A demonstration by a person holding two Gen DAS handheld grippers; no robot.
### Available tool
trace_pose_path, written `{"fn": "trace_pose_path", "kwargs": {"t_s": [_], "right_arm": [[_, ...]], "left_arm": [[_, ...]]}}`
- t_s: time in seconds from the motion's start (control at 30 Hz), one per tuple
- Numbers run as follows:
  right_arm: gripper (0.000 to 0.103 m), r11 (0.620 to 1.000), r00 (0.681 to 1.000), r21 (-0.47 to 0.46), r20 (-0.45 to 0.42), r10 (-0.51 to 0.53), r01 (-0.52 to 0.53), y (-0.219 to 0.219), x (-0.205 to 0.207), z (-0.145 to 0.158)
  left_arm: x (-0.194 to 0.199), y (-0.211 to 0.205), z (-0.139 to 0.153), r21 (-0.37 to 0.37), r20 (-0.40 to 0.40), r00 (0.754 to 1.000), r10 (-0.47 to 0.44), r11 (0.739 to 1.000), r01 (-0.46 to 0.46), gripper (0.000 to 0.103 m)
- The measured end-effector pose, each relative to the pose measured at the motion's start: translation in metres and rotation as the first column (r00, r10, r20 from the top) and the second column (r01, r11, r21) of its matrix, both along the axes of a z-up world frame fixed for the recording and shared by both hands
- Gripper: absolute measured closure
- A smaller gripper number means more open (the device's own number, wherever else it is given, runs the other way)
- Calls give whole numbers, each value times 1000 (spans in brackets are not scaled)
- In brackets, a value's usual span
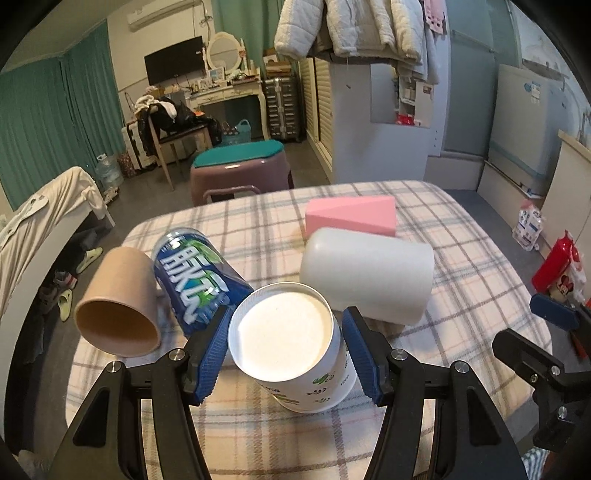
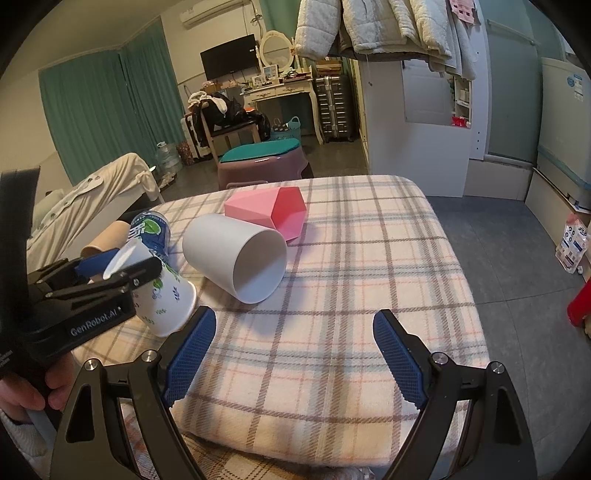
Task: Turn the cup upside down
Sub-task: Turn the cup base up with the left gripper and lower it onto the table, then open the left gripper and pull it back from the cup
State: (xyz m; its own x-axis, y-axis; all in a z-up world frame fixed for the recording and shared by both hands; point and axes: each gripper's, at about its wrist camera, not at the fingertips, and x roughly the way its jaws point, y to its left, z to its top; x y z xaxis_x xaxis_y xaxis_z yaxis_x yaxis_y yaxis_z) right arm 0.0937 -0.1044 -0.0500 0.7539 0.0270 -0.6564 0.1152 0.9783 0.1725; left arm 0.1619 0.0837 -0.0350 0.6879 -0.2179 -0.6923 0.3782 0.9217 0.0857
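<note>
A lived-in bedroom of a home is shown. At the left edge of the right wrist view, a bed (image 2: 92, 192) draped with pale clothing is seen, and green curtains (image 2: 88, 110) are hung along the wall behind it. In the upper centre, a white dressing table (image 2: 280, 90) with an oval mirror (image 2: 275, 48) is placed beside a wall-mounted television (image 2: 229, 57), and a ribbed suitcase (image 2: 334, 107) is stood next to it. Quilted jackets (image 2: 373, 26) are hung at the top of the frame. A chair (image 2: 229, 125) heaped with clothes is seen at centre left, and slippers (image 1: 88, 258) are left on the floor at the left of the left wrist view. In the foreground, a plaid blanket (image 2: 351, 258) is spread over the work surface.
</note>
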Motion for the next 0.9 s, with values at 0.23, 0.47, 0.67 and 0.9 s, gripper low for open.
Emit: {"fn": "trace_pose_path", "kwargs": {"t_s": [0.23, 0.47, 0.67, 0.9], "right_arm": [[16, 1000, 1000, 3, -5, 1, -1, 0, 3, -2], [16, 1000, 1000, 3, -6, 1, -1, 0, 3, -2], [16, 1000, 1000, 6, 2, -3, 3, 0, 1, -1], [16, 1000, 1000, 7, 29, -8, 8, 4, -9, 9]], "left_arm": [[-1, -7, -6, 13, -23, 999, -28, 1000, 28, 40], [-3, -9, -13, 6, -47, 998, -43, 999, 43, 39], [-9, -5, -2, -47, -19, 999, -47, 998, 46, 20], [-19, 7, 20, -122, 27, 999, -44, 991, 47, 20]]}}
